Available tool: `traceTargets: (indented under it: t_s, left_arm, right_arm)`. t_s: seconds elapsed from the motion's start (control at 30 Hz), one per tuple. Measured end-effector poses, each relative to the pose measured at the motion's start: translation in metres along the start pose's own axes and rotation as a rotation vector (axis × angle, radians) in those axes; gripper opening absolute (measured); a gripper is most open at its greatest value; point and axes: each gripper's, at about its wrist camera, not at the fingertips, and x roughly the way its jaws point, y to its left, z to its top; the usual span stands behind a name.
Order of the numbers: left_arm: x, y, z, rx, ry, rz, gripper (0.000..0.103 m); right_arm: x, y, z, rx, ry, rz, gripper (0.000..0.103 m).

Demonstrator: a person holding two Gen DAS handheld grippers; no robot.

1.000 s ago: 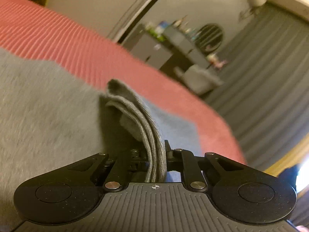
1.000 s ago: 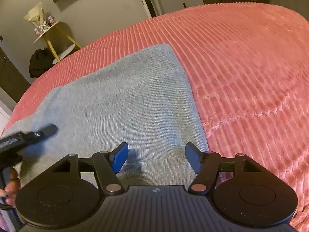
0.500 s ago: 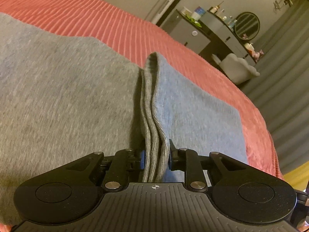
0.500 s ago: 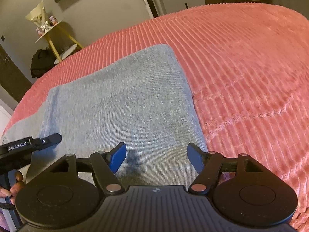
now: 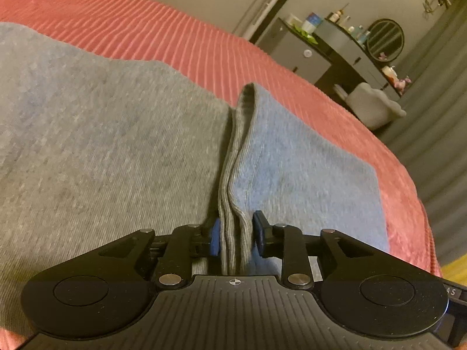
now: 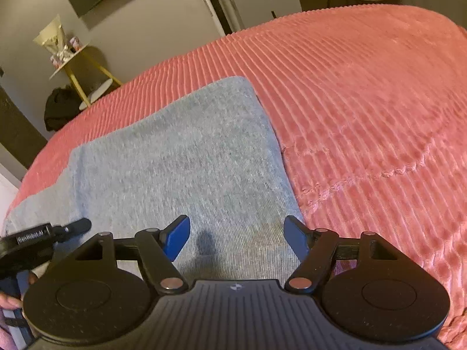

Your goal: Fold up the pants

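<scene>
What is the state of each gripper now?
Left gripper: closed on the edge of the pants.
Right gripper: open, holding nothing.

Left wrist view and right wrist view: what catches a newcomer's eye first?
In the left wrist view, the left claw pinches a ribbed edge of the grey pants, standing it up as a ridge. In the right wrist view, the right claw gapes open above the flat fabric on the pink ribbed bedspread.

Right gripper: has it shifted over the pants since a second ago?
Barely. The right gripper hangs open at the same edge of the gray pants on the red bedspread.
</scene>
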Motion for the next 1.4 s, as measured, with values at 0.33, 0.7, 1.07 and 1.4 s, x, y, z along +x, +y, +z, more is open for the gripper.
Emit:
traceTargets:
  t_s: [0.33,0.7,1.07,1.4]
  left_arm:
    - [-0.023,0.008,-0.003,-0.060,-0.014,0.059,0.060]
    - [-0.051,0.018,0.003,-0.143,-0.075,0.152,0.069]
    - [-0.173,0.177,0.011,-0.802,-0.387,0.157,0.075]
    - [-0.153,0.252,-0.019,-1.071,-0.329,0.080,0.072]
  right_arm:
    - [0.006,-0.003,0.004,-0.003,0.013,-0.007,0.075]
    - [0.014,-0.022,0.007,0.110,0.034,-0.027,0.085]
    - [0.008,-0.028,0.006,0.136,0.002,0.016,0.085]
    - [0.008,-0.031,0.008,0.171,0.007,0.018,0.085]
